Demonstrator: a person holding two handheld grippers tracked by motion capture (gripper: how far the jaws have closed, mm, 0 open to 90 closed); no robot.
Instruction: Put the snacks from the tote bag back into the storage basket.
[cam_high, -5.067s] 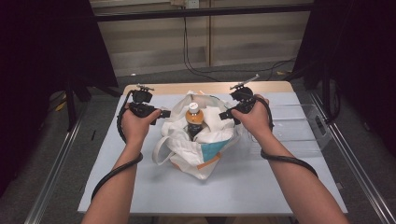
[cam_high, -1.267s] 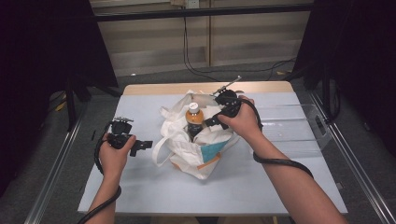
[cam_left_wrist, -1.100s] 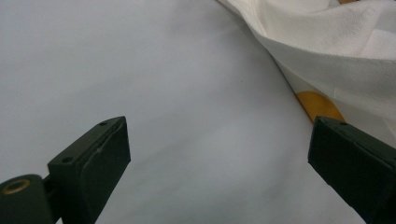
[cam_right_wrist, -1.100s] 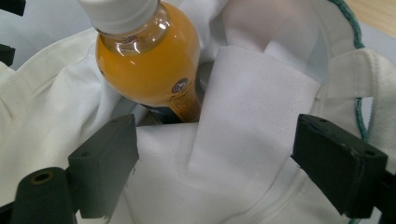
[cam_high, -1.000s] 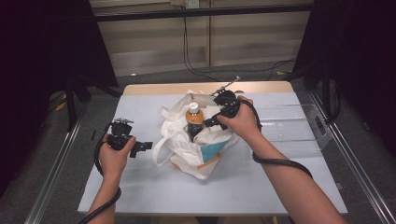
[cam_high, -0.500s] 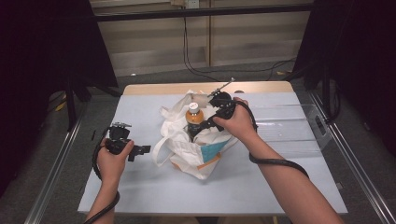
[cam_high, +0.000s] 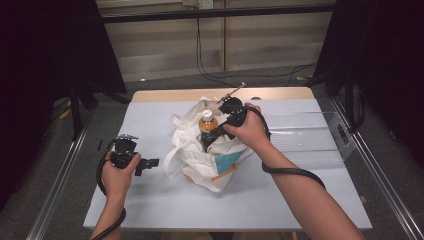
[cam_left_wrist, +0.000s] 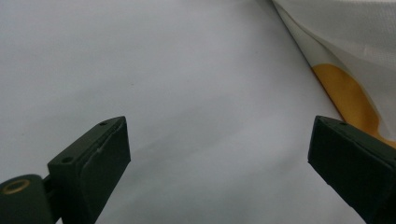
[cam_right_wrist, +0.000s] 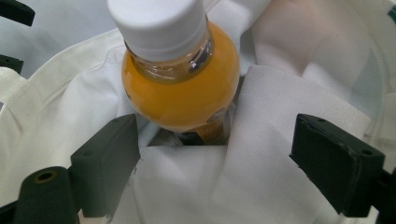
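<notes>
The right gripper (cam_right_wrist: 215, 172) hangs open over the bag (cam_high: 210, 155), jaws flanking the bottle (cam_right_wrist: 180, 79). The left gripper (cam_left_wrist: 219, 163) rests open above the bench (cam_high: 150, 200).

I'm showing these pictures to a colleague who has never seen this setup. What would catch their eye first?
Most striking is the bottle of orange drink with a white cap, standing up out of the white cloth bag in the middle of the table. The right gripper hangs open just over it, jaws on either side of the bottle's shoulder. The left gripper, also open, sits apart over bare table left of the bag.
</notes>
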